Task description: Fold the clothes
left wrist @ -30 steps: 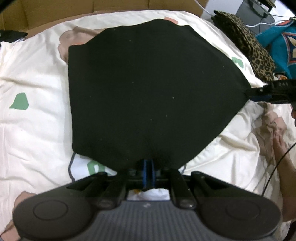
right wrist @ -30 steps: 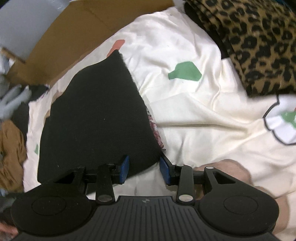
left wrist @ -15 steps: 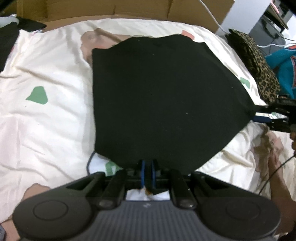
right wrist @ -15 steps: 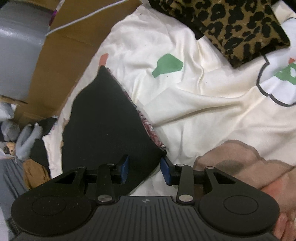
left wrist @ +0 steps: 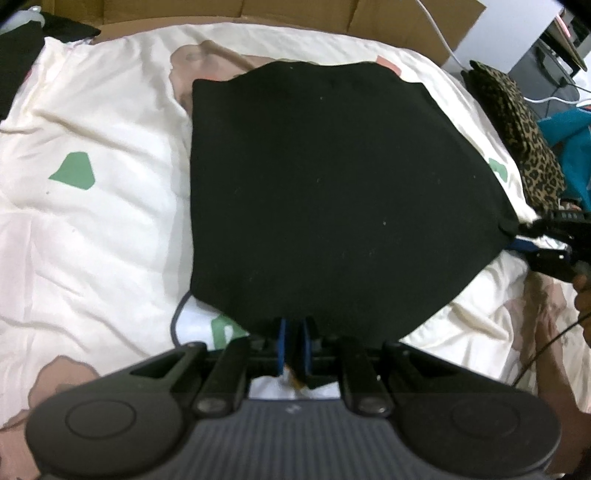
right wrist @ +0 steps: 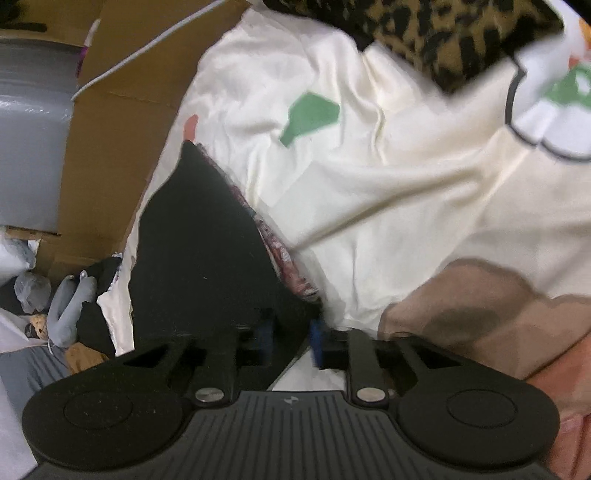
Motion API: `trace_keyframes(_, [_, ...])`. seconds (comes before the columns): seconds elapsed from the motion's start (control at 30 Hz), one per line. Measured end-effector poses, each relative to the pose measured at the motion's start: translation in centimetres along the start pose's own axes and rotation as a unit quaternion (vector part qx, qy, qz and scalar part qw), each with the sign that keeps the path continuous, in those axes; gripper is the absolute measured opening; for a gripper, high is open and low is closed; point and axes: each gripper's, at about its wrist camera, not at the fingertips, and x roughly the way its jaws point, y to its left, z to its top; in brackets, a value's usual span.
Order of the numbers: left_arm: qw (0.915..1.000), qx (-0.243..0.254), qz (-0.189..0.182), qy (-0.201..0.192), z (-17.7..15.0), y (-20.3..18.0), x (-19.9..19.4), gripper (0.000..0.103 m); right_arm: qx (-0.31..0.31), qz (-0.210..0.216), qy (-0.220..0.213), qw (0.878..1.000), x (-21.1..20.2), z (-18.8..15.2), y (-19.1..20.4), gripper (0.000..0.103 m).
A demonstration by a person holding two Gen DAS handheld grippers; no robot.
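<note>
- Black cloth, a garment [left wrist: 332,199], lies spread flat across the middle of the bed, on a cream bed sheet [left wrist: 92,229] printed with green and brownish-pink patches.
- We see our left hand-held gripper [left wrist: 293,345] at the garment's near edge, its blue pads together and clamped on the fabric.
- Our right hand-held gripper [right wrist: 291,338] is at the garment's corner toward the bed's right edge; its jaws are closing, with the black corner lying between them, and in the left wrist view they do not yet pinch it.
- A reddish patterned lining shows along the garment's edge in the right wrist view.
- A leopard-print garment [left wrist: 524,147] sits at the bed's right edge, with a teal one [left wrist: 569,155] just beyond it.
- Brown cardboard [left wrist: 295,14] runs along the bed's far edge.
</note>
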Motion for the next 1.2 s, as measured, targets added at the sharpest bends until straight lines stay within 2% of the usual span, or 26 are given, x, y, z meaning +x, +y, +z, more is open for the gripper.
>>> trace_keyframes(0.17, [0.9998, -0.017, -0.006, -0.003, 0.1, 0.3, -0.1, 0.01, -0.031, 0.026, -0.007, 0.999, -1.2, 0.4, 1.1, 0.02])
trace_keyframes(0.27, [0.9997, -0.02, -0.01, -0.013, 0.0, 0.4, -0.5, 0.011, -0.025, 0.024, 0.004, 0.999, -0.5, 0.3, 0.9, 0.022])
trace_keyframes(0.3, [0.9996, -0.02, -0.011, -0.014, 0.0, 0.4, -0.6, 0.012, -0.022, 0.022, 0.006, 1.0, -0.2, 0.3, 0.7, 0.026])
trace_keyframes(0.4, [0.9997, -0.02, -0.011, -0.006, -0.2, 0.4, -0.5, 0.013, -0.021, 0.013, 0.012, 1.0, 0.6, 0.3, 0.2, 0.03])
trace_keyframes(0.53, [0.9997, -0.015, -0.017, -0.002, -0.5, 0.7, -0.3, 0.023, -0.022, 0.015, 0.012, 1.0, 1.1, 0.4, 0.0, 0.03])
trace_keyframes(0.57, [0.9998, -0.014, -0.016, -0.001, -0.7, 0.7, -0.4, 0.026, -0.022, 0.019, 0.012, 1.0, 1.1, 0.4, 0.0, 0.027])
trace_keyframes(0.6, [0.9998, -0.015, -0.016, 0.001, -1.0, 0.8, -0.4, 0.029, -0.026, 0.021, 0.013, 0.999, 1.0, 0.4, 0.1, 0.011])
trace_keyframes(0.63, [0.9997, -0.016, -0.018, 0.004, -1.2, 0.8, -0.4, 0.035, -0.031, 0.022, 0.013, 0.999, 0.9, 0.5, 0.3, 0.007])
trace_keyframes(0.67, [0.9996, -0.018, -0.021, 0.006, -1.4, 0.8, -0.4, 0.039, -0.035, 0.022, 0.011, 0.999, 0.6, 0.6, 0.5, 0.007])
trace_keyframes(0.87, [0.999, -0.013, -0.04, 0.015, -1.8, 0.3, 0.2, 0.043, -0.068, -0.005, -0.013, 0.998, -0.7, 1.3, 2.8, 0.005])
trace_keyframes(1.0, [0.9979, -0.008, -0.062, 0.019, -1.5, -0.3, 0.5, 0.04, -0.084, -0.007, -0.032, 0.996, -1.6, 2.5, 4.0, 0.005])
trace_keyframes(1.07, [0.997, -0.003, -0.073, 0.023, -1.5, -0.7, 0.7, 0.028, -0.087, -0.007, -0.04, 0.995, -1.9, 3.2, 4.3, 0.005])
trace_keyframes(1.17, [0.995, -0.001, -0.091, 0.04, -1.5, -1.5, 1.4, 0.017, -0.09, -0.01, -0.049, 0.995, -2.1, 4.3, 4.5, 0.005])
trace_keyframes(1.2, [0.9942, -0.007, -0.098, 0.043, -1.6, -1.7, 1.6, 0.016, -0.093, -0.012, -0.051, 0.994, -2.1, 4.6, 4.6, 0.005])
